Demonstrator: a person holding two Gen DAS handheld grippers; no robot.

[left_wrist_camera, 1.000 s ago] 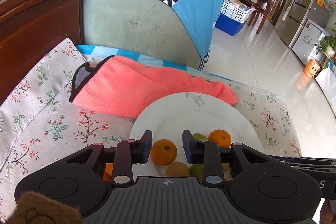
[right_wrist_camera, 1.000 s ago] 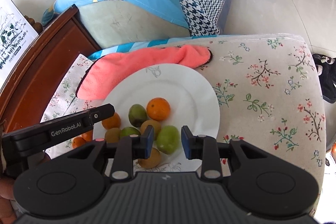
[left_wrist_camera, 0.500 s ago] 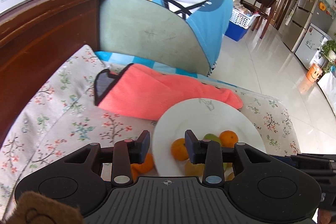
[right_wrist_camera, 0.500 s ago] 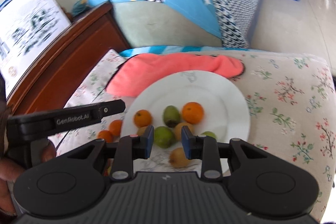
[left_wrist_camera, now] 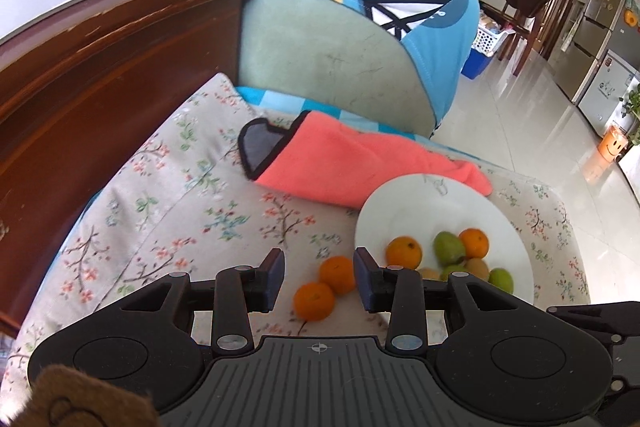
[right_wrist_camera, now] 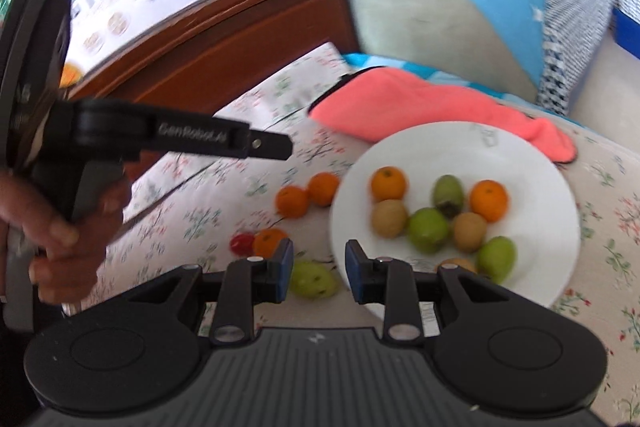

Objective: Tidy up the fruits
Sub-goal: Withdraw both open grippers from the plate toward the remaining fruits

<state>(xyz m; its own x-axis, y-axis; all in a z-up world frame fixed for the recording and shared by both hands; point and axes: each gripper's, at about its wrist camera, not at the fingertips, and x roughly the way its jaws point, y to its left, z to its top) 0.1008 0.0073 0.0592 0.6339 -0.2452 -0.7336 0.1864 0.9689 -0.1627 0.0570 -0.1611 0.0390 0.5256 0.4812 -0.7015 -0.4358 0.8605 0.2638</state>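
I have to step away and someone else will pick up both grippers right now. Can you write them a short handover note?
Left gripper: open, empty, pointed at two oranges on the floral cloth just left of the white plate.
Right gripper: open, empty, a green fruit on the cloth between its fingers.
On the plate: about nine fruits, orange, green and brownish.
Off the plate: those two oranges, the green fruit, a third orange and a small red fruit.
Left to do, presumably: move those five loose fruits onto the plate.
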